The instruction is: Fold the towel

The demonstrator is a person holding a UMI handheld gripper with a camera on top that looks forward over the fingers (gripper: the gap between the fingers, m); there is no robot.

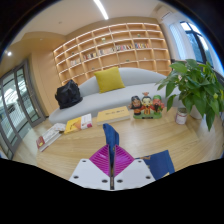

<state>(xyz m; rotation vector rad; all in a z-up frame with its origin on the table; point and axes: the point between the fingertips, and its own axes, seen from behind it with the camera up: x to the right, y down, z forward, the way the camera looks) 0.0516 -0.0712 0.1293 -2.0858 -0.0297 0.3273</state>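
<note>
My gripper is lifted above a wooden surface. Its two magenta pads are pressed together. A blue towel is pinched between them, and a strip of it stands up just ahead of the fingertips. Another part of the same blue towel hangs out to the right of the fingers. The rest of the towel is hidden under the gripper.
Beyond the wooden surface stands a grey sofa with a yellow cushion and a black bag. Books lie at the left, small toys ahead. A green plant is at the right. Bookshelves line the back wall.
</note>
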